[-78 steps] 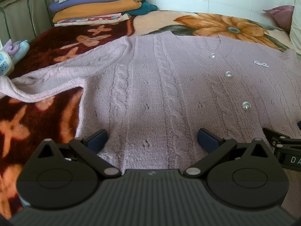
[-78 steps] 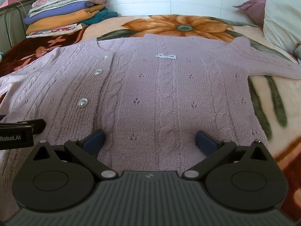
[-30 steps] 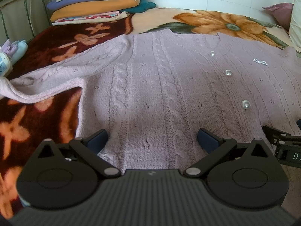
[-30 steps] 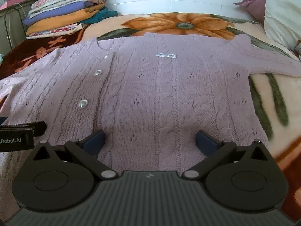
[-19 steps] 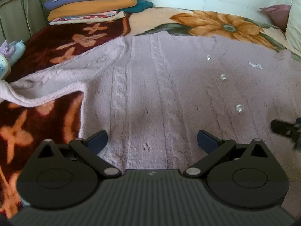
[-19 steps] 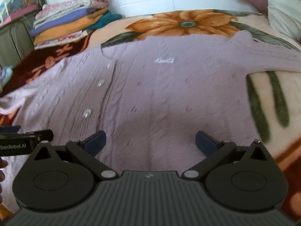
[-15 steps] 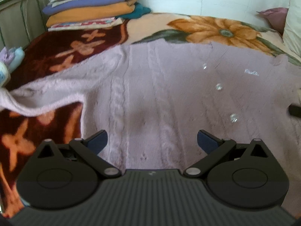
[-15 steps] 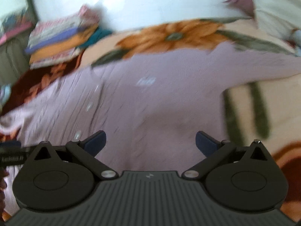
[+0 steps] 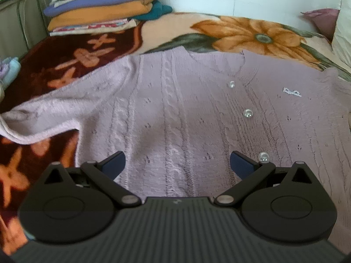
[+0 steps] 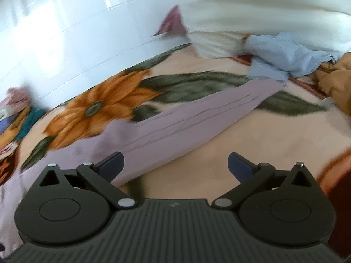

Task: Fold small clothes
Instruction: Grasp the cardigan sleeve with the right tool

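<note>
Flowered blanket (image 9: pixel 252 32) under everything, purple sweater (image 9: pixel 175 114) flat on top of it, its long sleeve (image 10: pixel 197 114) stretched out sideways, folded clothes pile (image 9: pixel 98 4) behind the sweater, left gripper (image 9: pixel 177 164) spread wide above the sweater, right gripper (image 10: pixel 175 164) spread wide by the sleeve, three shiny buttons (image 9: pixel 248 113) on the sweater

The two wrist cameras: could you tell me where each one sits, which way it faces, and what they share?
Left wrist: on the left gripper, low over the lilac cardigan, facing its buttoned front and the folded stack; open fingers show.
Right wrist: on the right gripper, tilted, blurred, facing the cardigan's sleeve and the pillow; open fingers show.
Shared: the cardigan and the flowered blanket.
</note>
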`<move>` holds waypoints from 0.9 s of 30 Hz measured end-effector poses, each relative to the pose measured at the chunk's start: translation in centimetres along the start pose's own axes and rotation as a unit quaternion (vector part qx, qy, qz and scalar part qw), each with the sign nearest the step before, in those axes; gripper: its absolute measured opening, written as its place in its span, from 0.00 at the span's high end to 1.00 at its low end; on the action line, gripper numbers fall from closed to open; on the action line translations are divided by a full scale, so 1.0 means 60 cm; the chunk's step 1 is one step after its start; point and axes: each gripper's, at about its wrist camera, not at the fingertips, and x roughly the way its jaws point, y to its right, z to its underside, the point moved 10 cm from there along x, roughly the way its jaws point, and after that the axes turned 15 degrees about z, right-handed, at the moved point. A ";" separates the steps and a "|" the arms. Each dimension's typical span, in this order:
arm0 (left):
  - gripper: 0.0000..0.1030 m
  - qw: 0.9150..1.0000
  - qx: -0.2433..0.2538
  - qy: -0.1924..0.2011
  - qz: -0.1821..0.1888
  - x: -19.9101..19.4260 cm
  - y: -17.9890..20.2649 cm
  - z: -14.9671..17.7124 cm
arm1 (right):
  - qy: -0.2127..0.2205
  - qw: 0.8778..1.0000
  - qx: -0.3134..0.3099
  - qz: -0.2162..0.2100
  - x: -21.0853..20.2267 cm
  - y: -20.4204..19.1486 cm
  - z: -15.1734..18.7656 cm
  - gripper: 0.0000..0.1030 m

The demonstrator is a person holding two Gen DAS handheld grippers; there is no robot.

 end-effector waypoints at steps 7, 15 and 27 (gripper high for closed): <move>0.00 1.000 0.004 -0.018 -0.015 0.019 0.004 0.006 | -0.001 0.999 0.020 0.031 0.122 0.062 -0.051 0.00; 0.00 0.999 -0.005 -0.027 -0.026 0.029 0.001 0.004 | -0.021 0.995 0.090 0.046 0.237 0.097 -0.072 0.00; 0.00 0.999 -0.012 -0.031 -0.023 0.030 0.000 0.005 | 0.018 0.990 0.137 0.021 0.242 0.098 -0.112 0.87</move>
